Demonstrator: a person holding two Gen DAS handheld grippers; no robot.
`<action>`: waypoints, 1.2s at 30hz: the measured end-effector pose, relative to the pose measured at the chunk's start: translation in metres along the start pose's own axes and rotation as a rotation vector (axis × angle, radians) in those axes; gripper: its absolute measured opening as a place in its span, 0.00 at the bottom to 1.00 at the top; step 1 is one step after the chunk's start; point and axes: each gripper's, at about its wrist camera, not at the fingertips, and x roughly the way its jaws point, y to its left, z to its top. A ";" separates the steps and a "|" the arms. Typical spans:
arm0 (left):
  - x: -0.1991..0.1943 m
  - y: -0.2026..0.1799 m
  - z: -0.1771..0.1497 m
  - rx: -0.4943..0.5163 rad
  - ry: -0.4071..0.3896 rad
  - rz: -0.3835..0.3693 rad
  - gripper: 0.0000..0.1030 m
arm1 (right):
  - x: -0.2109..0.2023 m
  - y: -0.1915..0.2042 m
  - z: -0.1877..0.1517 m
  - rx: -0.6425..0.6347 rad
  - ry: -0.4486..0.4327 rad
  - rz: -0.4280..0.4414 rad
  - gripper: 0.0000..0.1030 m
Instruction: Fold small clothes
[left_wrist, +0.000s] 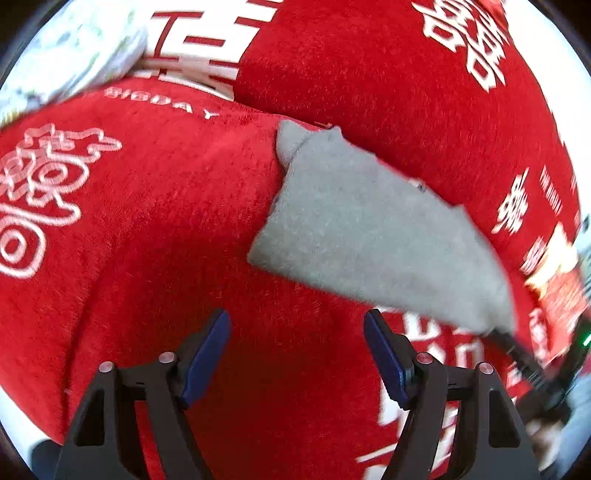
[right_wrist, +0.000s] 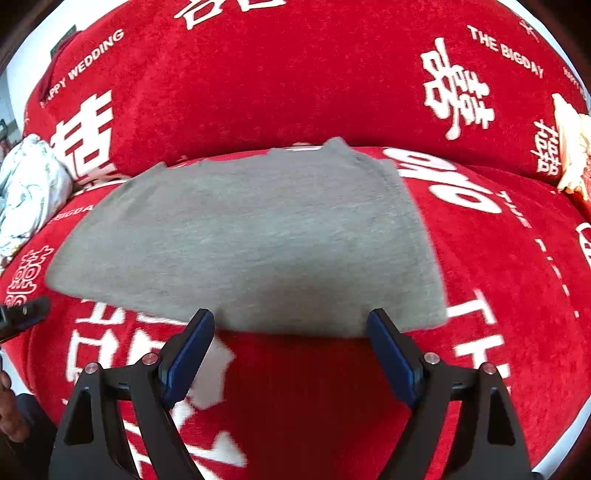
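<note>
Left gripper (left_wrist: 297, 354): jaws wide apart, nothing between them, hanging over bare red cover (left_wrist: 147, 221). Right gripper (right_wrist: 291, 350): jaws also apart and empty, fingertips right at the near hem of the shirt (right_wrist: 251, 236); can't tell whether the pads actually touch the cloth.

The shirt is grey, small, lying flat on the seat of the red-covered sofa, and looks partly folded already: straight fold line along the right side, stitched hem visible there. Its far edge reaches the crease where the seat meets the backrest. In the left view the shirt (left_wrist: 369, 229) sits ahead and to the right of the left gripper, well clear of it, with the other gripper's dark body at its far-right corner.

Handling guess: thin knit, light, fully limp, so it will sag and drag instead of holding shape. The plush cover probably grips it a bit. Best hold is a pinch at the corners of the near hem, one per gripper, catching all layers, then lift and lay over toward the backrest.

White floral bundle (right_wrist: 26, 192) sits off to the left, out of the way.
</note>
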 end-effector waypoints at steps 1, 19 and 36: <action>0.003 0.000 0.004 -0.033 0.005 -0.048 0.72 | 0.002 0.004 -0.001 -0.011 0.006 0.000 0.85; 0.061 0.020 0.044 -0.244 -0.040 -0.305 0.11 | 0.019 0.064 0.062 -0.068 0.037 0.047 0.85; 0.053 0.014 0.048 -0.138 -0.022 -0.227 0.11 | 0.194 0.289 0.138 -0.360 0.263 0.060 0.84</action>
